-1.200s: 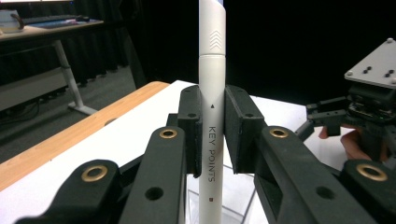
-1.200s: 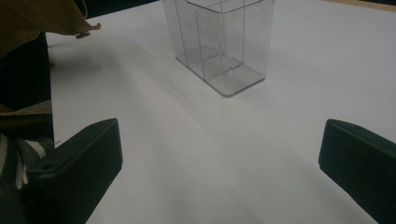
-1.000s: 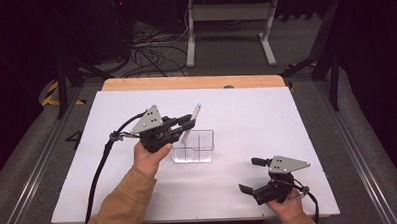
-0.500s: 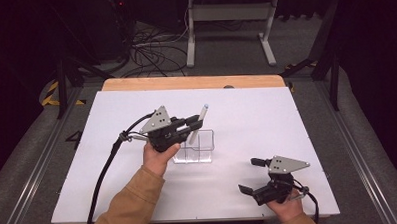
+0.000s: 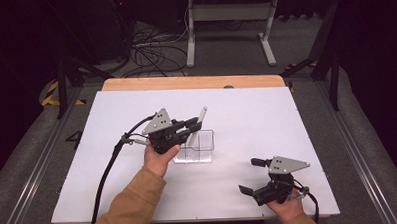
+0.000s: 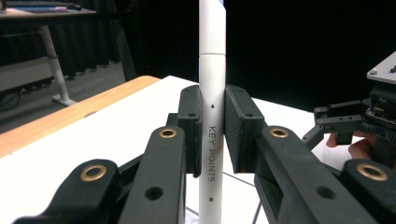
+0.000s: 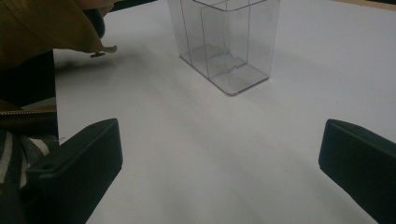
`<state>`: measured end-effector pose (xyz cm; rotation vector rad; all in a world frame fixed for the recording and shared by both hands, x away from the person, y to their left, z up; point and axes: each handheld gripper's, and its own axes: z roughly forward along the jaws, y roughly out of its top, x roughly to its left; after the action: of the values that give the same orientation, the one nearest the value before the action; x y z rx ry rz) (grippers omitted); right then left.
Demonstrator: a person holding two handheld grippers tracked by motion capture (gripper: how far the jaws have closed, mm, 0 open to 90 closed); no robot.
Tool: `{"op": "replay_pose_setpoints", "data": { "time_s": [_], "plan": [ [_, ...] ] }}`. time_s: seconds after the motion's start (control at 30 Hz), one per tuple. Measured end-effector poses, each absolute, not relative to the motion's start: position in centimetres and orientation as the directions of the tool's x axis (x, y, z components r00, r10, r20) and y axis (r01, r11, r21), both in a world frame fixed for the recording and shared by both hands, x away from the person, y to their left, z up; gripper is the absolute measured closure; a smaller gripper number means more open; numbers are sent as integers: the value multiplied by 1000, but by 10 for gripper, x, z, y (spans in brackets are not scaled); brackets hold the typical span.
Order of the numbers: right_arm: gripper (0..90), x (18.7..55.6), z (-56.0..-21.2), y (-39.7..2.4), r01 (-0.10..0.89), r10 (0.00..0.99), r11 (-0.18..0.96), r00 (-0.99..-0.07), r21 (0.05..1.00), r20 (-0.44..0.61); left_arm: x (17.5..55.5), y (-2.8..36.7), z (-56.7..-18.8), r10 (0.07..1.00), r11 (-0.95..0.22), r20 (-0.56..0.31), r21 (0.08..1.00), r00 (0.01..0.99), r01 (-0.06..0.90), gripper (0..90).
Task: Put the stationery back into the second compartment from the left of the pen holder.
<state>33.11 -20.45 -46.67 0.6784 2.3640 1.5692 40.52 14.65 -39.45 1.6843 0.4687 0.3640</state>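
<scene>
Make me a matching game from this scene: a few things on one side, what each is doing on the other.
Things:
1. left gripper
2. right gripper
3. white pen
4. clear plastic organizer

States:
A. stands on the white table, compartments empty
B. jaws wide apart, holding nothing
C. clamped upright between two black jaws
D. shut, held above the organizer

Pairs: 1-D, 2-B, 3-C, 4-A

The white pen (image 6: pixel 211 116) reads "KEY POINTS" down its barrel.

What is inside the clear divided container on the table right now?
The clear container looks empty in the compartments visible in the right gripper view. The left gripper holds a white pen over it; whether its tip is inside is hidden.
</scene>
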Motion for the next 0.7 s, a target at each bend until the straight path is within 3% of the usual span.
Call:
{"op": "replay_pose_setpoints", "data": {
  "time_s": [0.7],
  "plan": [
    [2, 331, -466, -205, 245, 486, 320, -871, 915, 64, 400, 151, -414, 506, -195, -33, 969, 862, 152, 778]
  ]
}}
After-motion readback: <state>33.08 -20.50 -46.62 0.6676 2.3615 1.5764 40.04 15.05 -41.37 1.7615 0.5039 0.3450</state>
